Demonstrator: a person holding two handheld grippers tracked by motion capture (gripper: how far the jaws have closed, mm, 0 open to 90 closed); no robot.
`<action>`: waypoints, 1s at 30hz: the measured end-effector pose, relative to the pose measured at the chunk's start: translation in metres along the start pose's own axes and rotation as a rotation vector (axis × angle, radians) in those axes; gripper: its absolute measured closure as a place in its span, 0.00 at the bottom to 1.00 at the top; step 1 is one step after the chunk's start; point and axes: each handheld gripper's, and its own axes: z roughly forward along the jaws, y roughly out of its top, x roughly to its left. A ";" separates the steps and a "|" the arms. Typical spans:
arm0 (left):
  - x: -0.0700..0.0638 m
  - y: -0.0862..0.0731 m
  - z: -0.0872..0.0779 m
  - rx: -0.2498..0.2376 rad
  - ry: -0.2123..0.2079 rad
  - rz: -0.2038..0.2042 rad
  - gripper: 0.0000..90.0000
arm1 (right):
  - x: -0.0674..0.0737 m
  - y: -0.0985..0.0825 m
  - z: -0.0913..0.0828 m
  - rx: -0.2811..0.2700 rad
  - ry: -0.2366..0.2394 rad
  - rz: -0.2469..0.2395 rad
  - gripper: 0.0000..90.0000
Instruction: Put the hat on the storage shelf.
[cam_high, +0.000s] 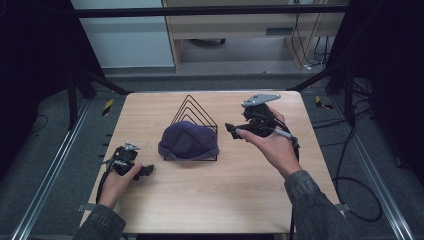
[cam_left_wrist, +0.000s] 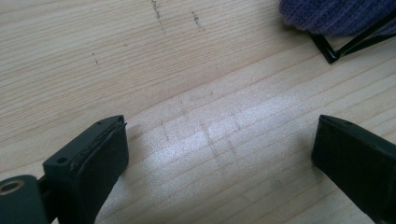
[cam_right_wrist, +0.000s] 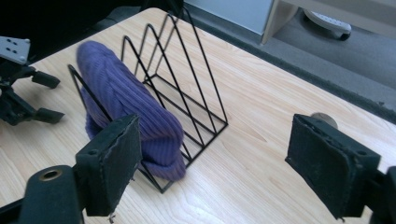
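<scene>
The high view looks forward and down from above the near edge, taking in the whole table (cam_high: 210, 200) and the floor beyond. The left gripper view sits close over the wood near the left, facing right; the rack (cam_left_wrist: 355, 44) corner and hat (cam_left_wrist: 336, 16) edge cross its top right. The right gripper view looks from the right, higher up, leftward across the rack (cam_right_wrist: 187, 93) and hat (cam_right_wrist: 126, 102). All three views share the rack and hat.
</scene>
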 end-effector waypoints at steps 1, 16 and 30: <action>0.000 -0.001 0.000 -0.003 0.001 0.001 0.03 | -0.002 -0.002 -0.001 -0.001 -0.004 0.007 0.19; 0.000 -0.005 0.001 -0.031 -0.008 0.009 0.00 | -0.031 -0.052 -0.019 0.004 -0.041 0.069 0.13; -0.001 -0.007 0.001 -0.046 -0.006 0.000 0.00 | -0.048 -0.111 -0.015 0.055 -0.065 0.128 0.13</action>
